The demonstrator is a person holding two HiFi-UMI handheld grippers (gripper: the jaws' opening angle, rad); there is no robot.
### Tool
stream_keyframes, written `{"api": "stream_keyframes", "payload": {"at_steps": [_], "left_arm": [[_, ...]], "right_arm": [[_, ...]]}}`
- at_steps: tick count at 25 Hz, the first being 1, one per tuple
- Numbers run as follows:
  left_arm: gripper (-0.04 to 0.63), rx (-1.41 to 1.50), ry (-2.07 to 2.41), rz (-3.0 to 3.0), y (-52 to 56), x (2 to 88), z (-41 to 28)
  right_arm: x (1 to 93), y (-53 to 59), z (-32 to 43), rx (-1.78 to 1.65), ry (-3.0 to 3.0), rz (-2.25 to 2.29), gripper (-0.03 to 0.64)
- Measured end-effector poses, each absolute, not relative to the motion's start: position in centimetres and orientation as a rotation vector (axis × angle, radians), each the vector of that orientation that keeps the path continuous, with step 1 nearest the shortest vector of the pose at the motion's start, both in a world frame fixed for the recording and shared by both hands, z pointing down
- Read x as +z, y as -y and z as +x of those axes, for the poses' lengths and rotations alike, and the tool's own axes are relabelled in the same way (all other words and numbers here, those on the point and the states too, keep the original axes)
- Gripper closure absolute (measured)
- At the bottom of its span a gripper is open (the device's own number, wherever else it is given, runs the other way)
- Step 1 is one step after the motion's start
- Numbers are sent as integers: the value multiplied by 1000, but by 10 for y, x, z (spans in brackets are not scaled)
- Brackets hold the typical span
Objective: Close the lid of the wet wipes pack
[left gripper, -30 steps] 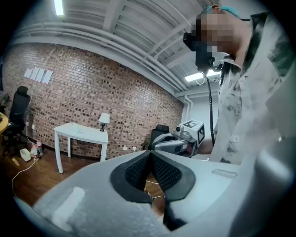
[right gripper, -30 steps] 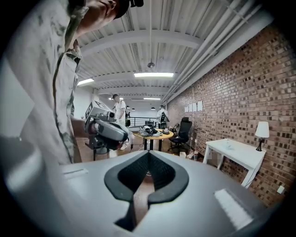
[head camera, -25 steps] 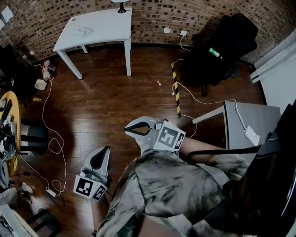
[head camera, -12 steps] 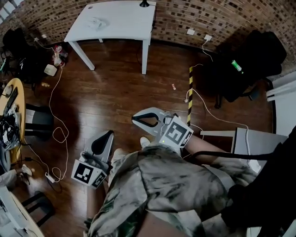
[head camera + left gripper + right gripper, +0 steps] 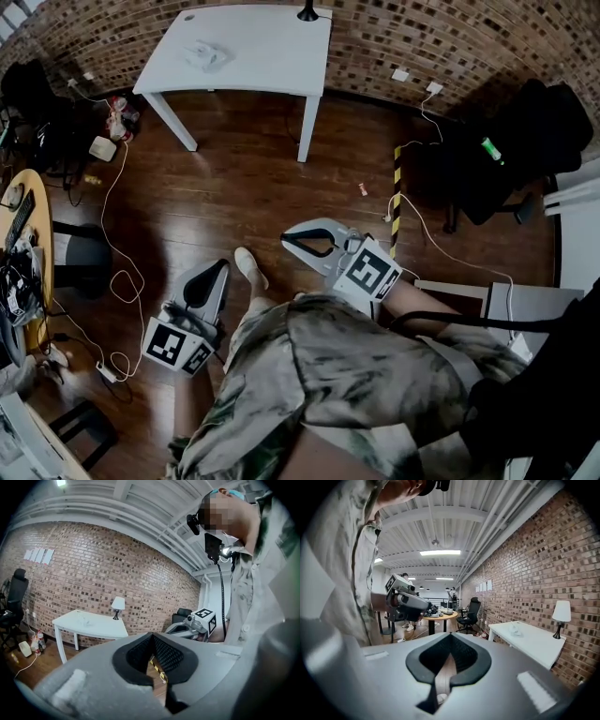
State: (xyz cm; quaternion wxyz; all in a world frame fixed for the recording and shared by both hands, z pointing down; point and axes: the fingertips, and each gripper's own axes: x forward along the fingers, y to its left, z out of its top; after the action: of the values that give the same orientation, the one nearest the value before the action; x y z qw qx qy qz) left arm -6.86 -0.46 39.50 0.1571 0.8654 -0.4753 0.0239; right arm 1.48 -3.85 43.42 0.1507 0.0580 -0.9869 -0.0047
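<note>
The wet wipes pack (image 5: 204, 54) is a small pale packet lying on the white table (image 5: 262, 66) by the brick wall, far ahead of both grippers. It also shows on that table in the left gripper view as a pack (image 5: 85, 616) and in the right gripper view as a pack (image 5: 516, 630); its lid cannot be made out. My left gripper (image 5: 222, 264) and right gripper (image 5: 285, 240) hang over the wooden floor near my body. Each has its jaws shut tip to tip with nothing between them, as seen for the left gripper (image 5: 151, 635) and the right gripper (image 5: 449, 635).
A black lamp (image 5: 307, 13) stands at the table's back edge. Cables (image 5: 112, 281) trail over the floor at the left, and a yellow-black striped strip (image 5: 397, 192) lies at the right. Black office chairs (image 5: 525, 141) stand at the right, and a round wooden desk (image 5: 28, 234) at the left.
The white table with the pack has come nearer and slid right in the head view. Both grippers stay shut and have shifted slightly. A shoe now shows between them.
</note>
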Motion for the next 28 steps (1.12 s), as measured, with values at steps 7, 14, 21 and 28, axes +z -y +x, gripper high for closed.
{"api": "stream_keyframes", "payload": {"at_steps": [7, 14, 21, 28], "left_arm": [[595, 108, 1260, 2540, 85, 395, -132], [595, 141, 1210, 2584, 139, 399, -206], [595, 123, 1279, 2557, 173, 401, -264], [595, 86, 1370, 2505, 198, 404, -303]], "right_arm": [[432, 115, -57, -17, 2805, 242, 611], [440, 179, -137, -53, 2795, 290, 611], [452, 234, -197, -112, 2779, 274, 611], [465, 297, -247, -205, 2764, 211, 611]]}}
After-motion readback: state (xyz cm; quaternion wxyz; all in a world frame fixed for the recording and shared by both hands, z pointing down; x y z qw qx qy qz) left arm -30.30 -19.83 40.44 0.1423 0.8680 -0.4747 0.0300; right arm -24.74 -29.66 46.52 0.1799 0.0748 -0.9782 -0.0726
